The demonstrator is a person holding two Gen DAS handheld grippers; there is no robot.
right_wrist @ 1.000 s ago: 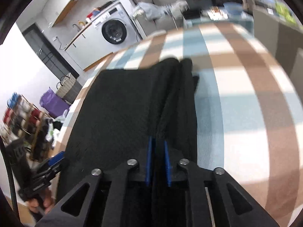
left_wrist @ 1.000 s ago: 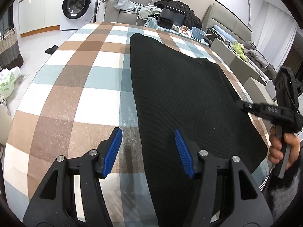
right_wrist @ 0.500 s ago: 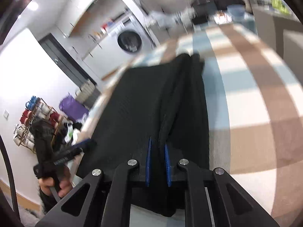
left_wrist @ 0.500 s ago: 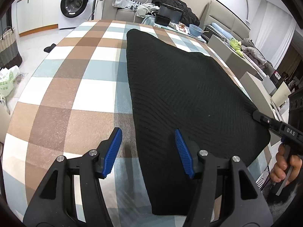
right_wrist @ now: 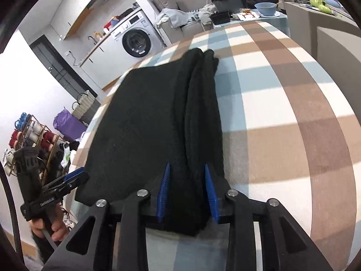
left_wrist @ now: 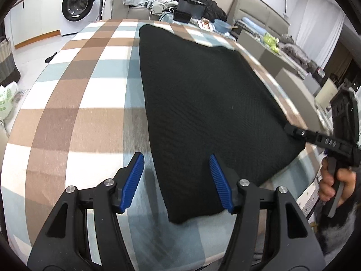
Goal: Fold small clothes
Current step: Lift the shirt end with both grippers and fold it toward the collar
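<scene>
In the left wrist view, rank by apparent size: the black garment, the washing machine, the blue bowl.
1. black garment, by far the largest
2. washing machine
3. blue bowl
The machine and the bowl sit farther back, so true sizes stay unsure.

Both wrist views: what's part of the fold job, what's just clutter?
Job:
black garment
left gripper, open
right gripper, jaws opening, garment edge between them
checked table

Clutter:
washing machine
blue bowl
spool rack

Left hand-held gripper [left_wrist: 176,180] tilts downward, pads apart; right hand-held gripper [right_wrist: 187,192] likewise angled down, jaws opening
</scene>
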